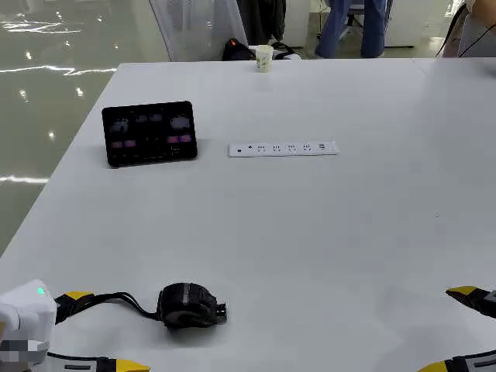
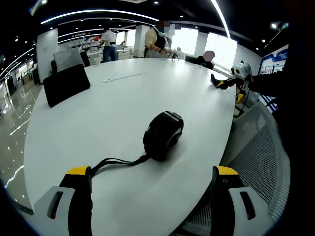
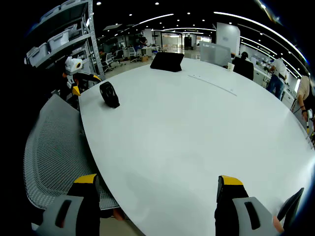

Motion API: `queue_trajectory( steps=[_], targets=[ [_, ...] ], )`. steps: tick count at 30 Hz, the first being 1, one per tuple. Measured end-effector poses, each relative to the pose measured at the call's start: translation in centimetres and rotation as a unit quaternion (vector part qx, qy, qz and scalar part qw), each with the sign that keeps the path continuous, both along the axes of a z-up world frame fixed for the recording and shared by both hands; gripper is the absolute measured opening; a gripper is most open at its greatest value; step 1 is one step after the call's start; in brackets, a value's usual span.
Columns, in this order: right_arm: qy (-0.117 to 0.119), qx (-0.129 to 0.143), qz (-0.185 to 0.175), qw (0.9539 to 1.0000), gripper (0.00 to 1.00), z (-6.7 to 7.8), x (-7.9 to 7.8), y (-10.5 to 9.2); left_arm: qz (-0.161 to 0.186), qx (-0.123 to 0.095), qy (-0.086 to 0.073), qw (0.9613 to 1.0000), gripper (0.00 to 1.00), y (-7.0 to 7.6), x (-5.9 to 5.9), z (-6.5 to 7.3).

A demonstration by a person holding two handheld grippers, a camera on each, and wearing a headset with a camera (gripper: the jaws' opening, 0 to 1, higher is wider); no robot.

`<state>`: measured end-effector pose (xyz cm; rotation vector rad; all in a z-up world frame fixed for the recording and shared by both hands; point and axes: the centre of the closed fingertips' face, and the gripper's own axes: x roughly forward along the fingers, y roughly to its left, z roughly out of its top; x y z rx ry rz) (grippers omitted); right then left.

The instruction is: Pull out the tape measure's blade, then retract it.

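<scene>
While the tape measure (image 1: 190, 304) is lying on the white table (image 1: 310, 232) close to the person's edge, both grippers are hanging apart from it. The left gripper (image 1: 105, 329) is pointing at it from the near-left corner, with its 2 jaws spread wide and nothing between them. In the left gripper view the tape measure (image 2: 164, 133) is sitting just ahead of the open jaws. Its black strap (image 2: 118, 161) is running back toward 1 yellow tip, and I cannot tell if it is touching that tip.

I am judging that it is resting there so the left gripper can close on it while the other one is pulling the blade. No length of blade is showing outside, so the pulling is not yet begun.

The right gripper (image 1: 459, 329) is hovering well apart at the near-right edge, jaws also spread and empty. In its own view the tape measure (image 3: 109, 93) is looking small and far off.

Between the 2 grippers the table is giving wide bare room for the blade. A black screen (image 1: 149, 132), a power strip (image 1: 283, 148) and a paper cup (image 1: 263, 57) are standing well away, toward the far side.
</scene>
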<state>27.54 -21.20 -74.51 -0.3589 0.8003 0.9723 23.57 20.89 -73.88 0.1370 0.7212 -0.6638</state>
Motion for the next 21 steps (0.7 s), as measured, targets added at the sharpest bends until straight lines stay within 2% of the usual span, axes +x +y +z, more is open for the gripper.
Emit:
queue_trajectory(
  steps=[6,17,19,21],
  targets=[
    [0.003,0.004,-0.005,1.0,0.99,0.07,-0.19,0.11,-0.004,0.003,-0.003,1.0,0.99,-0.11,0.3,0.46],
    [0.002,0.003,-0.013,0.9999,0.99,-0.05,-0.1,0.12,-0.011,0.005,0.001,0.9999,0.99,-0.35,0.34,0.17],
    [0.002,0.003,-0.016,0.9999,0.99,-0.16,0.06,0.12,-0.007,0.004,0.017,0.9998,0.99,-0.38,0.18,-0.2],
    [-0.003,0.004,-0.012,0.9999,0.99,-0.2,0.12,0.32,-0.008,0.013,0.022,0.9996,0.99,-0.3,0.19,-0.48]
  ],
)
